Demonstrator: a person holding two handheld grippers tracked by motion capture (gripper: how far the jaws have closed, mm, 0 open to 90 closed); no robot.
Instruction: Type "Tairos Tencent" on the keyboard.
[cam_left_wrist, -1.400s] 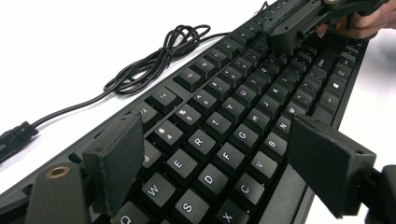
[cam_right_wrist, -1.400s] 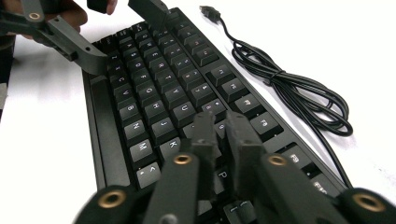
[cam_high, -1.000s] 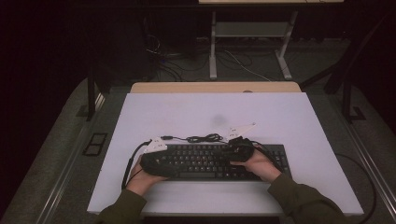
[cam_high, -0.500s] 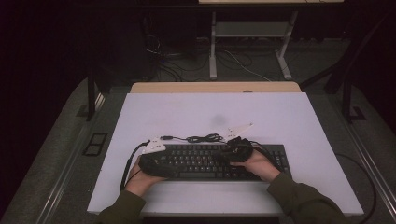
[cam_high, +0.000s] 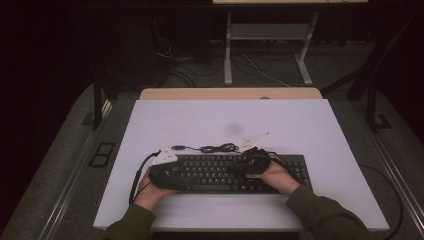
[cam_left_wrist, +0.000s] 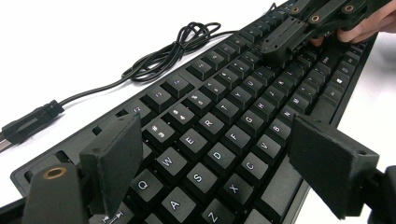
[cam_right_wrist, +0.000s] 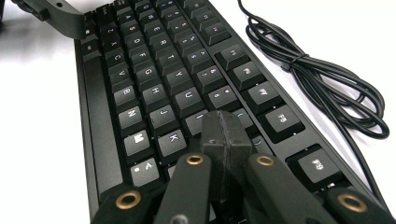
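Observation:
A black keyboard (cam_high: 215, 172) lies lengthwise near the table's front edge. My left gripper (cam_high: 166, 175) is at its left end, open. In the left gripper view its two pads stand wide apart (cam_left_wrist: 219, 158) over the Q, W, A, S keys (cam_left_wrist: 224, 121), one toward the back edge and one past the front edge. My right gripper (cam_high: 246, 163) is shut, with nothing between the pads. Its tip (cam_right_wrist: 224, 133) sits low over the keys near K and L (cam_right_wrist: 159, 79); I cannot tell whether it touches them. The right gripper (cam_left_wrist: 280, 44) also shows far off.
The keyboard's black cable (cam_high: 215, 148) lies bundled on the white table (cam_high: 300, 125) just behind the keys, its plug (cam_left_wrist: 28, 123) to the left. A wooden strip (cam_high: 230, 93) borders the far edge. The dark floor beyond holds cables and a desk frame (cam_high: 270, 45).

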